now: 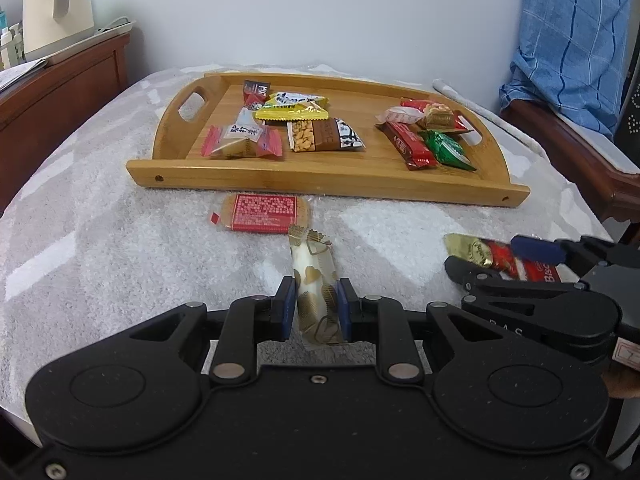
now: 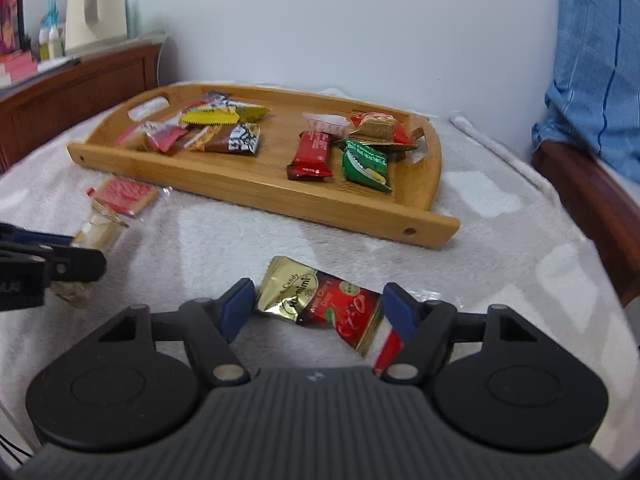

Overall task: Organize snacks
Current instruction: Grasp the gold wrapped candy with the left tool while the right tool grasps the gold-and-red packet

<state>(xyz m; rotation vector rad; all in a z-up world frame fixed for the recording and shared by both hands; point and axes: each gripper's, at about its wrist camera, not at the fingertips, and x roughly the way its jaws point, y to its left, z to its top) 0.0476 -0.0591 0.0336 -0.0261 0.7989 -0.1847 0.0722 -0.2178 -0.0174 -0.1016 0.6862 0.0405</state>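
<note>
My left gripper point(image 1: 316, 300) is shut on a white snack with gold hearts point(image 1: 314, 280), just above the white towel. A red-labelled biscuit pack point(image 1: 262, 213) lies just beyond it, in front of the wooden tray point(image 1: 320, 182). The tray holds two groups of snacks: several at the left point(image 1: 280, 124) and several at the right point(image 1: 428, 132). My right gripper point(image 2: 318, 310) is open, its pads on either side of a gold and red candy packet point(image 2: 324, 304) lying on the towel. It also shows in the left wrist view point(image 1: 500, 258).
A brown wooden cabinet point(image 1: 60, 84) with a cream kettle point(image 1: 56, 4) stands at the left. A wooden chair frame with blue cloth point(image 1: 576, 40) is at the right. A rolled white cloth point(image 2: 500, 152) lies right of the tray. The wall is behind.
</note>
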